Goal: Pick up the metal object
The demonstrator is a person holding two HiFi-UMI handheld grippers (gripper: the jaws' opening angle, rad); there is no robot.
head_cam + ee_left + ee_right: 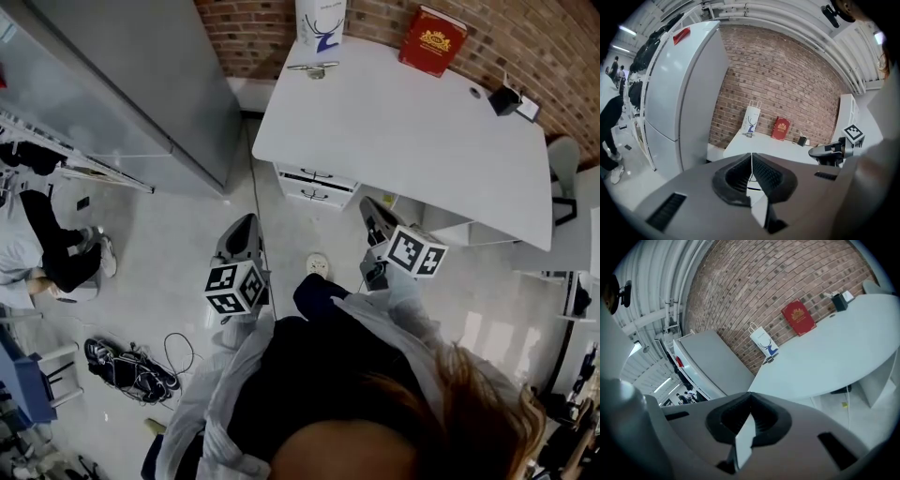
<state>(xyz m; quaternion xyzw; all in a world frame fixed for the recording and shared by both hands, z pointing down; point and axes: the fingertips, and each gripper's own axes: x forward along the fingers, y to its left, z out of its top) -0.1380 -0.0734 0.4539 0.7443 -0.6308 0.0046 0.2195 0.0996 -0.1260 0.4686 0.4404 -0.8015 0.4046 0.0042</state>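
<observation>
So basically nothing's done yet on this one. The metal object point(312, 67) sits on the far left corner of the white table point(403, 141), right in front of the paper bag point(321, 21), with the red book point(431, 39) further right. The left gripper point(242, 232) and the right gripper point(375, 217) are both clenched on nothing, out over the floor on the near side of the table. I'd say the whole approach, opening up and grab is left.
</observation>
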